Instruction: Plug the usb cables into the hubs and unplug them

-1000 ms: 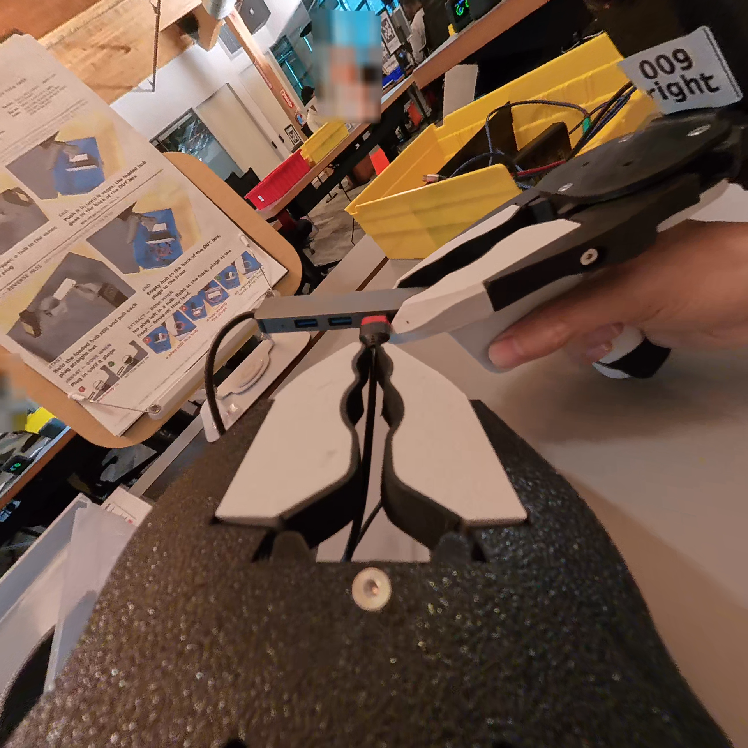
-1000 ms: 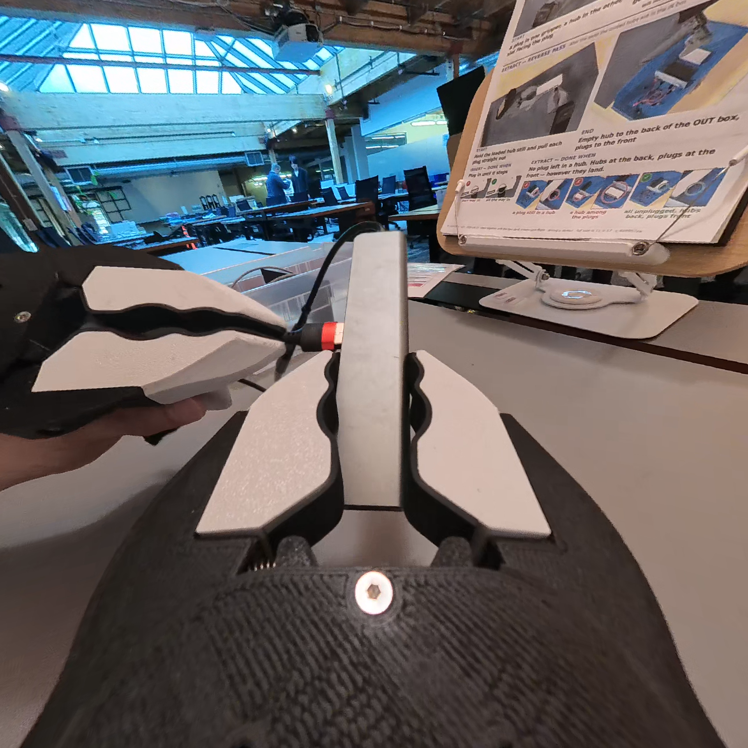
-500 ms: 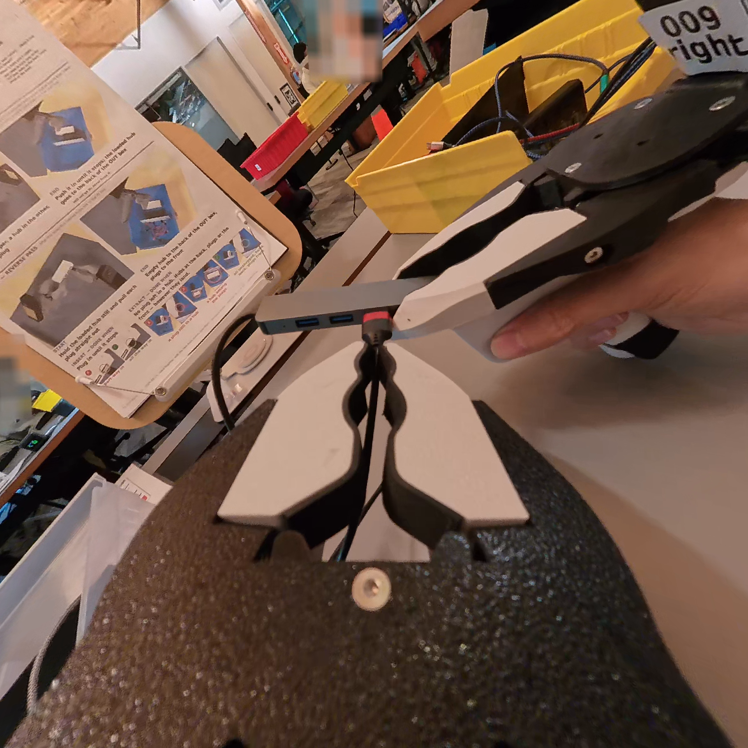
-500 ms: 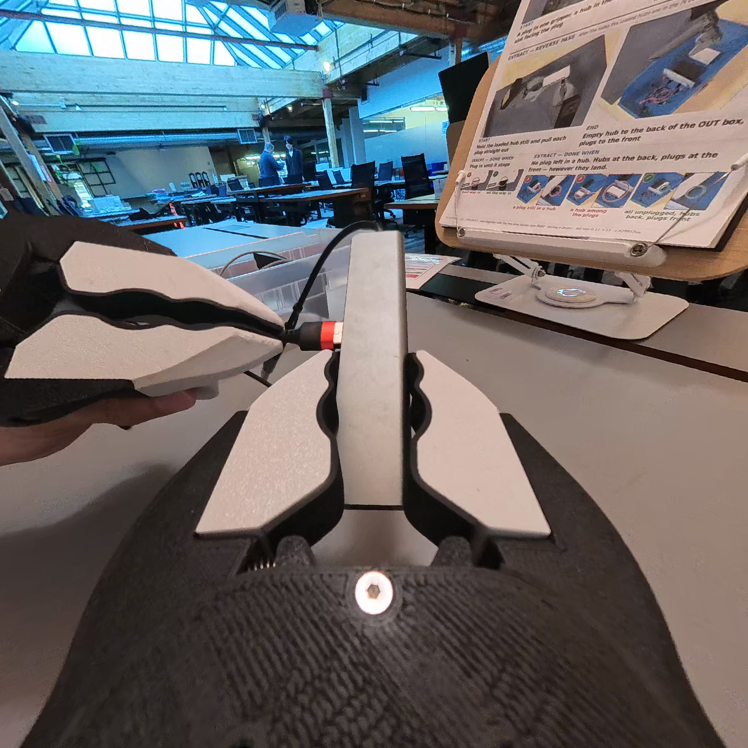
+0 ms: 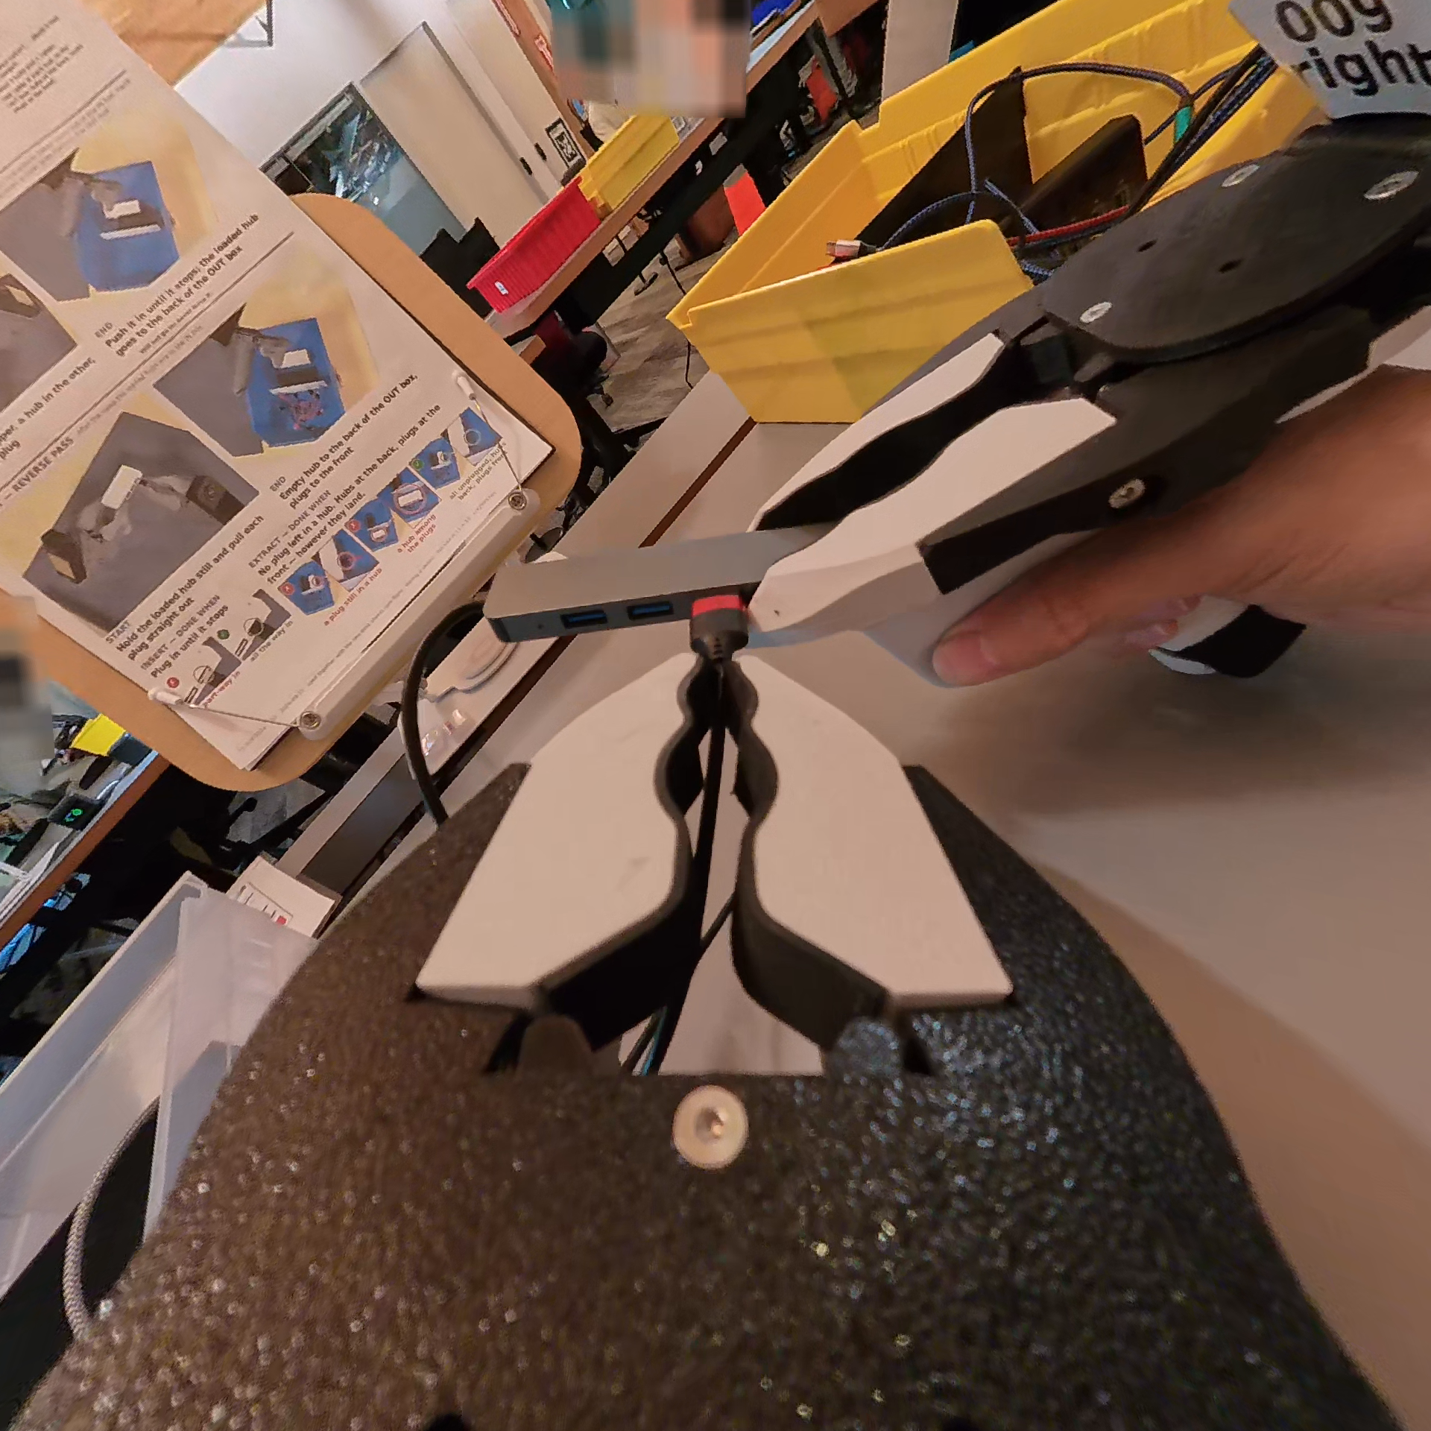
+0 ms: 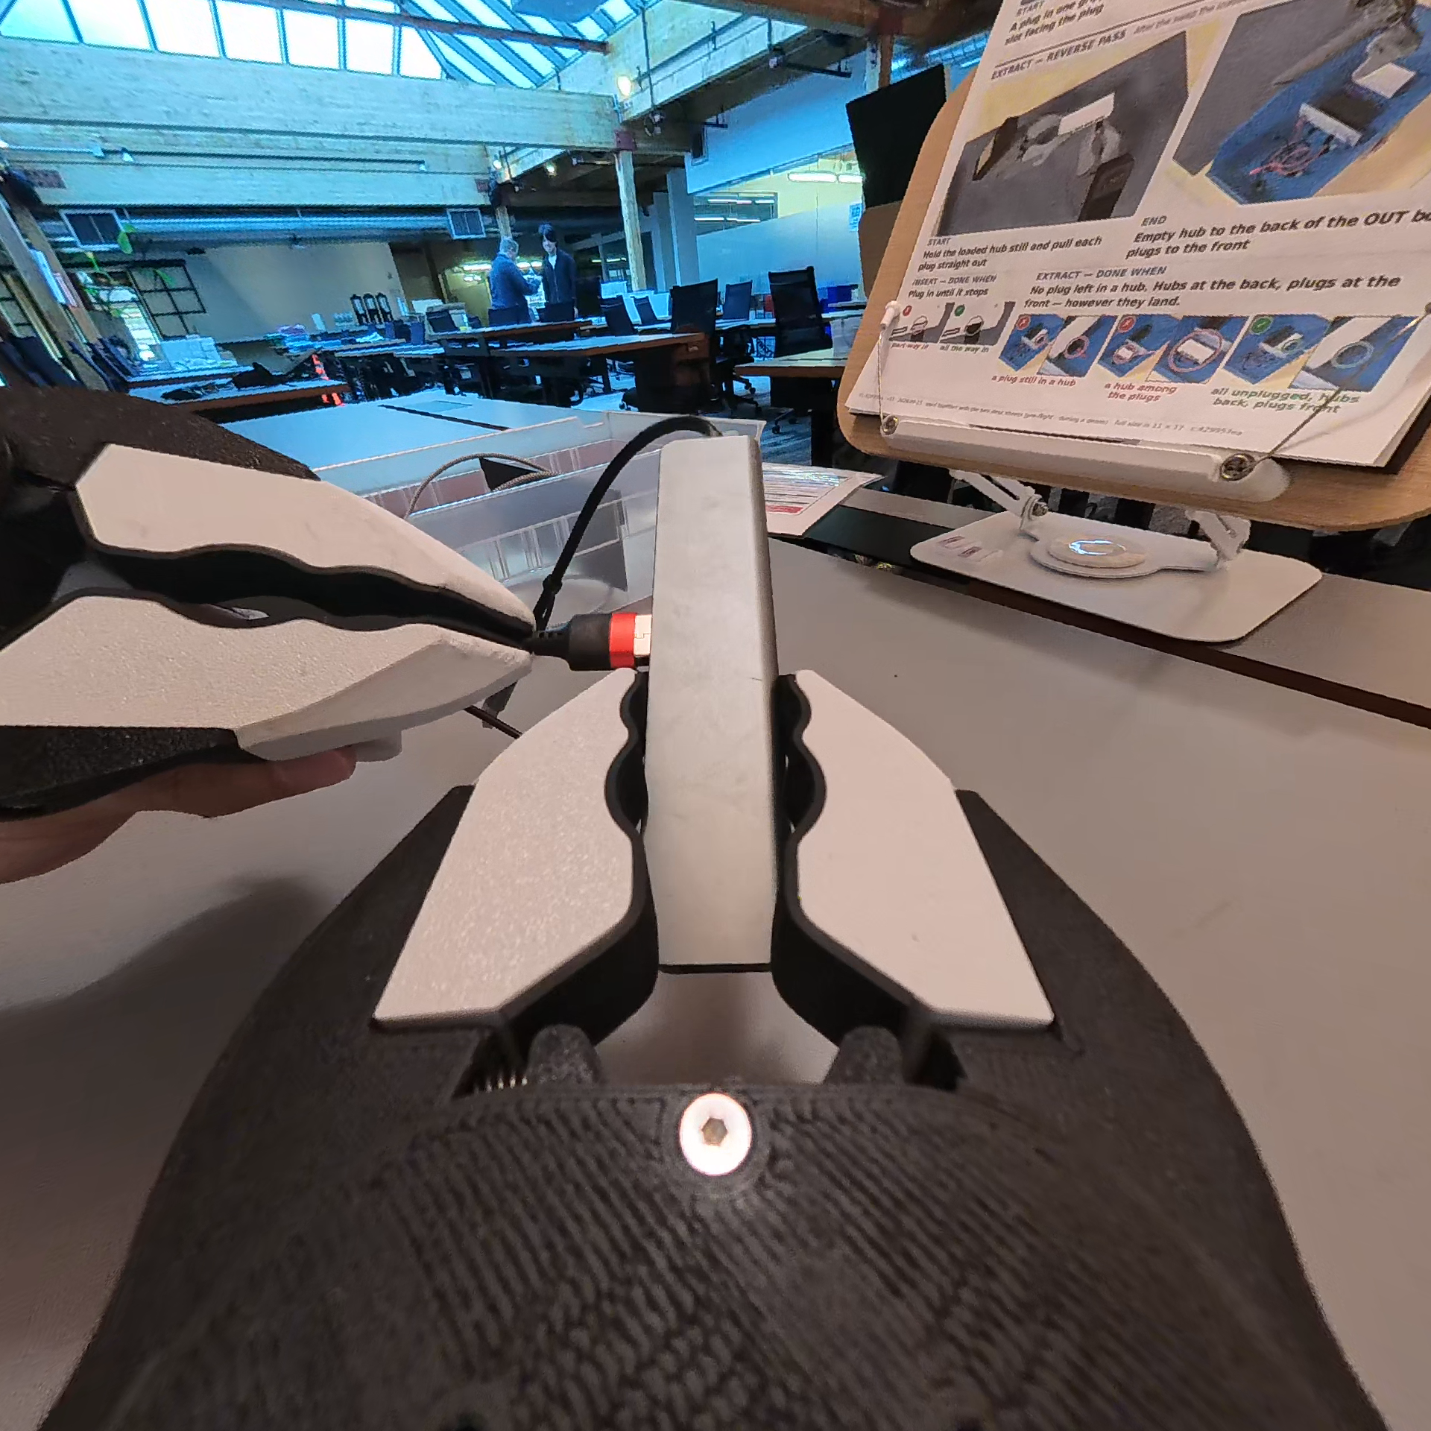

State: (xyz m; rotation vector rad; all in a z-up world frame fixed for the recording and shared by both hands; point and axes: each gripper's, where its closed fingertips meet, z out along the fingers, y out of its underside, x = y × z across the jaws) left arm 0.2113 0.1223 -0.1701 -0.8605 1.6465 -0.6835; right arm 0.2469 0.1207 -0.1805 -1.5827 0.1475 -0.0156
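A grey USB hub (image 6: 711, 697) stands on edge between my right gripper's (image 6: 712, 685) fingers, which are shut on it above the table. In the left wrist view the hub (image 5: 619, 577) lies crosswise with two free blue ports. A black plug with a red band (image 6: 612, 641) sits in the hub's side, with a sliver of bare metal between band and hub. My left gripper (image 5: 716, 677) is shut on the black cable (image 5: 708, 813) just behind the plug (image 5: 716, 619). It comes in from the left in the right wrist view (image 6: 530, 643). The right gripper (image 5: 763, 592) shows from the right.
A yellow bin (image 5: 852, 325) with cables and dark hubs stands behind the right gripper. An instruction sheet on a wooden stand (image 6: 1161, 310) with a white base (image 6: 1115, 573) is at the table's far side. A clear plastic bin (image 6: 526, 519) lies beyond the hub. My right fingertips sit around 4 cm from my left ones.
The plug has drawn slightly out of the hub: bare metal now shows beside the red band. The left gripper has shifted a little away from the hub. Both stay shut.
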